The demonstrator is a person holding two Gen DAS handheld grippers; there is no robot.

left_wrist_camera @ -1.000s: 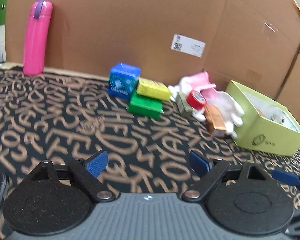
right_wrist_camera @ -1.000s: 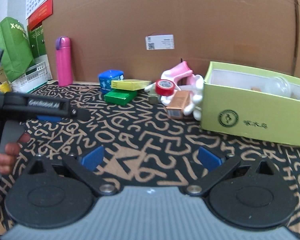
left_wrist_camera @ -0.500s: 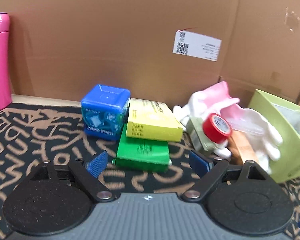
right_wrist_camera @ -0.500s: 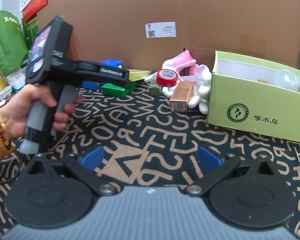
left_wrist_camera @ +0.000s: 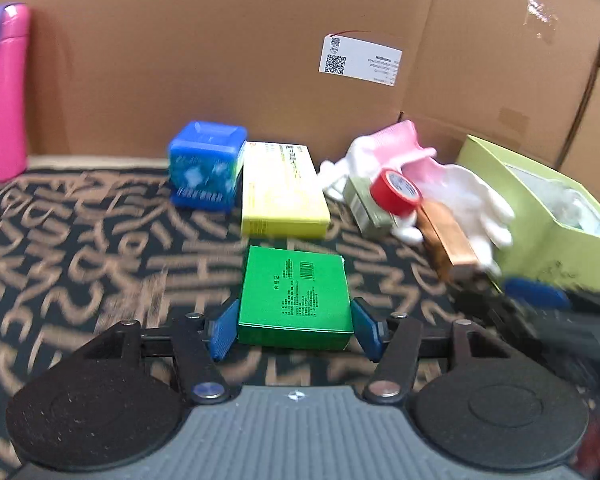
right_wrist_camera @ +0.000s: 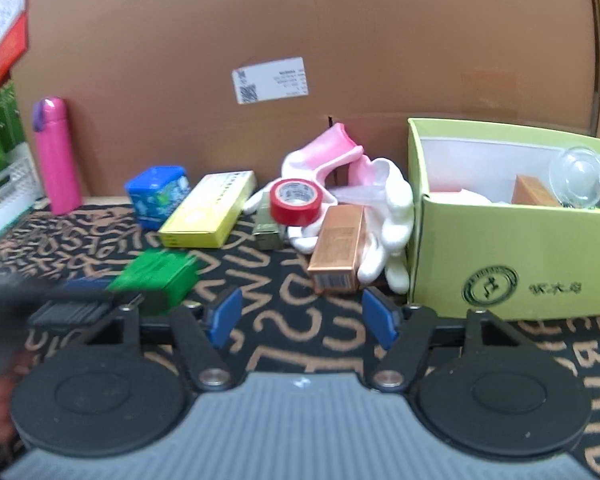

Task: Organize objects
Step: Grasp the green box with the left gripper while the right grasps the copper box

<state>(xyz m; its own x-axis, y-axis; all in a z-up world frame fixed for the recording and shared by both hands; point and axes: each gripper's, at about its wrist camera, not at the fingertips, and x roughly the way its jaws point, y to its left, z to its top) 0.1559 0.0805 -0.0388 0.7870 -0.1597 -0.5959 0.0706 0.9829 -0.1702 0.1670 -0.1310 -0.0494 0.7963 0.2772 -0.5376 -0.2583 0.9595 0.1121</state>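
A green box (left_wrist_camera: 296, 296) lies flat on the patterned cloth between the blue pads of my left gripper (left_wrist_camera: 294, 332), whose jaws are closing and touch both its sides. It lies clear of the yellow box (left_wrist_camera: 280, 192) and blue cube box (left_wrist_camera: 206, 164) behind it. My right gripper (right_wrist_camera: 300, 318) is also closing, with only cloth between its fingers. Just ahead of it lies a copper box (right_wrist_camera: 338, 248), against white and pink gloves (right_wrist_camera: 388, 216) and a red tape roll (right_wrist_camera: 296, 200). The right wrist view shows the green box (right_wrist_camera: 156, 276) at the left, with the left gripper blurred beside it.
A light green carton (right_wrist_camera: 512, 256) holding a clear bulb and other items stands at the right. A small olive box (right_wrist_camera: 268, 232) lies under the tape. A pink bottle (right_wrist_camera: 58, 160) stands at the back left against the cardboard wall (right_wrist_camera: 300, 20). A white basket (right_wrist_camera: 4, 196) is far left.
Both grippers moved in toward the pile and their jaws narrowed. The green box, earlier under the yellow box, now sits apart in front of it, between the left pads.
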